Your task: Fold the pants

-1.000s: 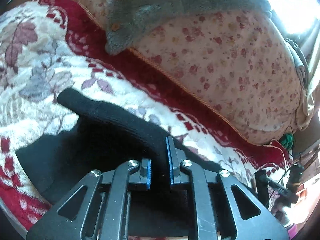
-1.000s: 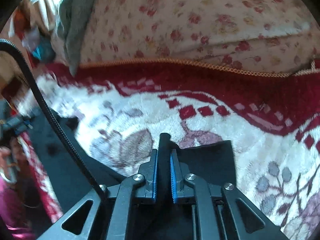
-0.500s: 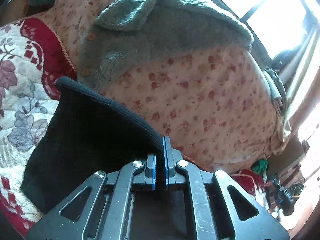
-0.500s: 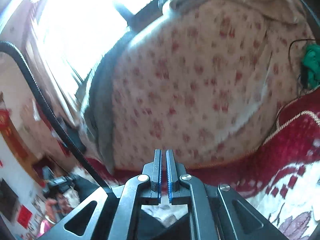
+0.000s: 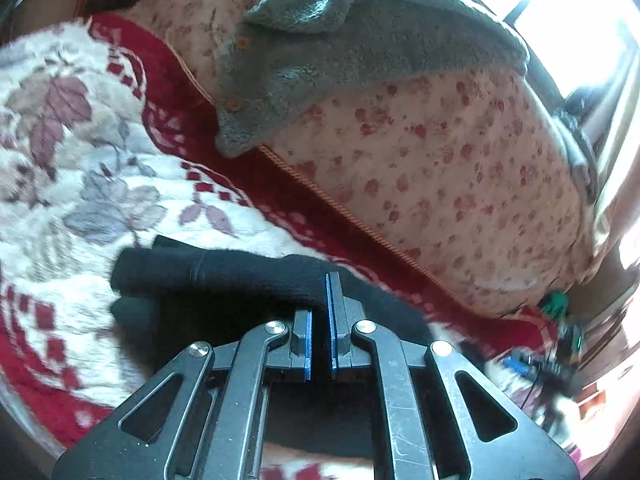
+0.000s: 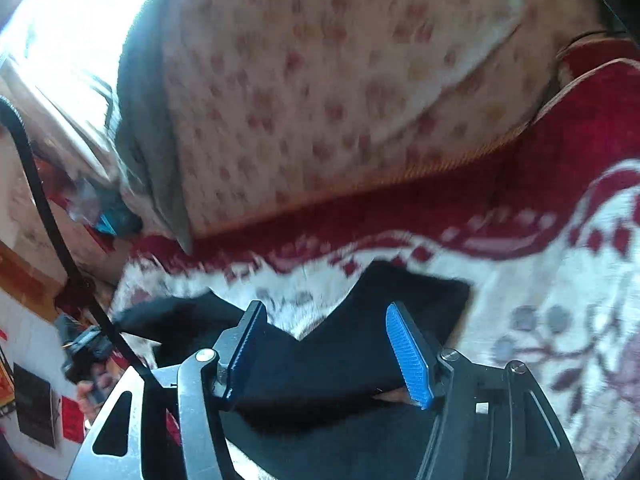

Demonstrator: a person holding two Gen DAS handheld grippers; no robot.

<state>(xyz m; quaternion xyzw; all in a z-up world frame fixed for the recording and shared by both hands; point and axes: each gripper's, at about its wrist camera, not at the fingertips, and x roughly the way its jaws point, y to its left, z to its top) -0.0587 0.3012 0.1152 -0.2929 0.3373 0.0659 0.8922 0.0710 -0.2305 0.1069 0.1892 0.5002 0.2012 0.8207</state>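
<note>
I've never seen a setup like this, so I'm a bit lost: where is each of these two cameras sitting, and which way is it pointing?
Left wrist: rides on the left gripper, looking along its nearly shut fingers at the black pants and floral cushion.
Right wrist: rides on the right gripper, looking past its open fingers at the pants.
Shared: pants, red-and-white blanket, cushion, grey fleece.

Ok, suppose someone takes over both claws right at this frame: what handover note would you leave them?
Left claw: nearly shut, pinching the rolled edge of the black pants.
Right claw: open, holding nothing, with the pants beneath it.
Pants lie on the red-and-white floral blanket, in front of the floral pillow with the grey fleece garment draped over it.
Done: one fold appears laid over.
Left: release the left claw, flatten, and fold again if needed.
</note>
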